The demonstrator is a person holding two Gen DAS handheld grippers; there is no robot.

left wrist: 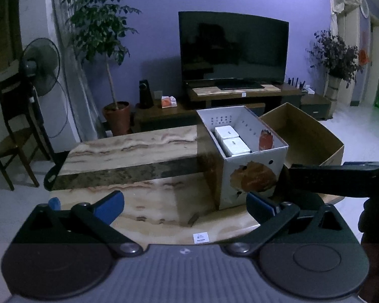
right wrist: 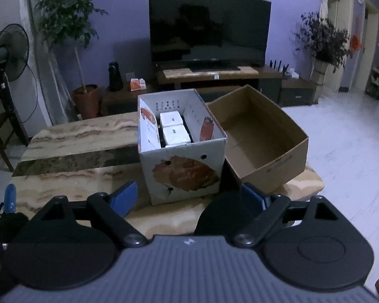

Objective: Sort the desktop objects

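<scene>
On the marbled surface (right wrist: 70, 136), a white printed box (right wrist: 187, 169) is seen with its long axis running away from the cameras toward the television (right wrist: 209, 27). Inside it, two white packets (right wrist: 175, 132) are laid one behind the other along that axis. Just to the right of the white printed box, touching it, an open brown carton (right wrist: 273, 156) is set. Small print on the box's inner walls cannot be read. The left gripper (left wrist: 185, 205) and the right gripper (right wrist: 188, 197) are held before the white box, fingers spread wide, nothing between them.
</scene>
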